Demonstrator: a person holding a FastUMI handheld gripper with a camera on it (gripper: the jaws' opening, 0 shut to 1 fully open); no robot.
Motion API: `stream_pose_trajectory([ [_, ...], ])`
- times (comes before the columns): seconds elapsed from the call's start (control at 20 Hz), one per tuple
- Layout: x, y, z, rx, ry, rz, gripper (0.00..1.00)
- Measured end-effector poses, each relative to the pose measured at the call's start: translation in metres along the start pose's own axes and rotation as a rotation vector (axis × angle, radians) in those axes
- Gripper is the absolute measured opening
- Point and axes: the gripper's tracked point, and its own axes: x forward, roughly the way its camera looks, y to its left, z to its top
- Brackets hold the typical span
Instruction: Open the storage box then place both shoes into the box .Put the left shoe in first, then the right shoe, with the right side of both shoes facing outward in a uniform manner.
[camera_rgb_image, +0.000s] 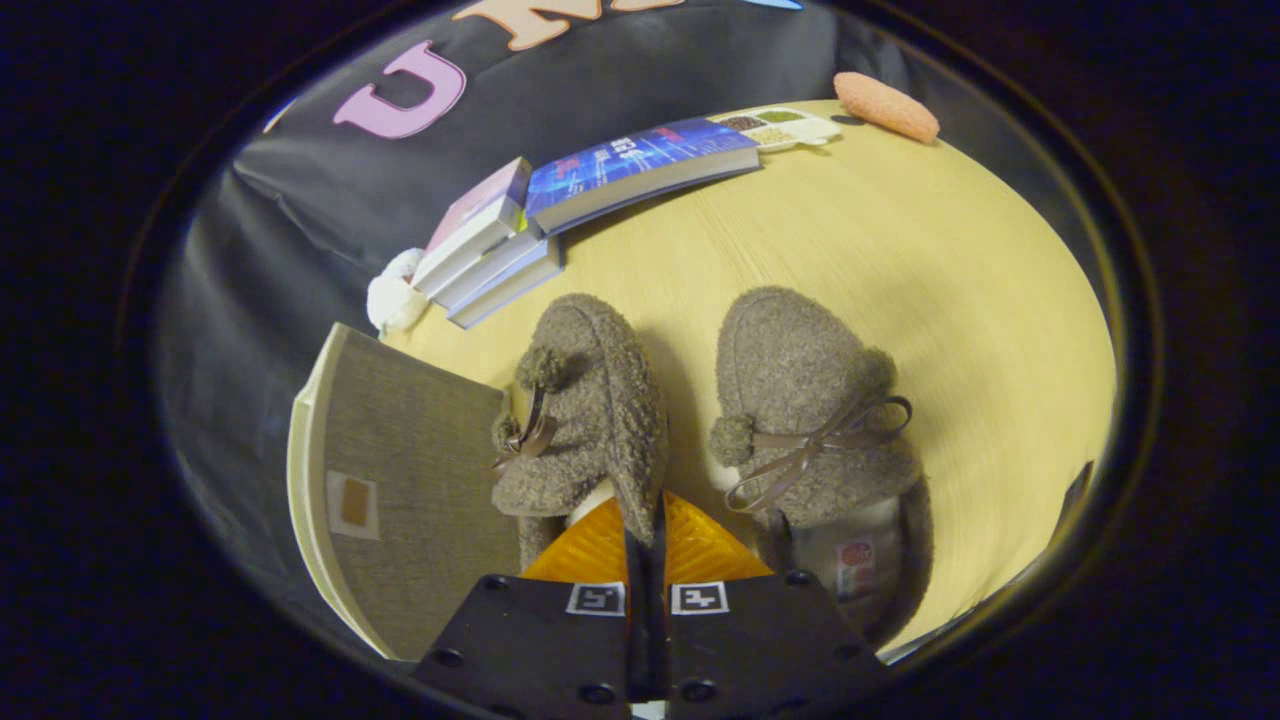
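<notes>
Two brown fuzzy shoes with pom-poms and ribbon bows lie on the pale wooden table (900, 260), toes pointing away from me. My gripper (645, 520) is shut on the right-hand wall of the nearer shoe (590, 400), which leans toward the box. The other shoe (800, 400) sits flat just to the right of my fingers, its insole label showing. A grey fabric storage box (420, 490) with a pale rim stands left of the held shoe, touching or nearly touching it. I cannot tell whether the grey face is its lid.
Beyond the shoes, a stack of books (500, 250) and a blue-covered book (640, 165) lie near the table's far edge, with a white fluffy object (395, 295) beside them. A small compartment tray (785, 127) and an orange oblong sponge (885, 105) sit farther back.
</notes>
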Motion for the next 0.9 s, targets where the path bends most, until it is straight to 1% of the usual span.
stream_pose_trajectory([
  [0.1, -0.013, 0.013, 0.010, 0.034, -0.021, 0.034, 0.03],
  [0.25, -0.041, 0.041, 0.032, 0.052, -0.066, 0.096, 0.03],
  [0.4, -0.072, 0.081, 0.056, 0.041, -0.123, 0.175, 0.03],
  [0.55, -0.098, 0.129, 0.065, 0.027, -0.143, 0.256, 0.03],
  [0.75, -0.107, 0.185, 0.046, -0.014, -0.108, 0.335, 0.03],
  [0.9, -0.095, 0.212, 0.014, -0.044, -0.041, 0.356, 0.03],
])
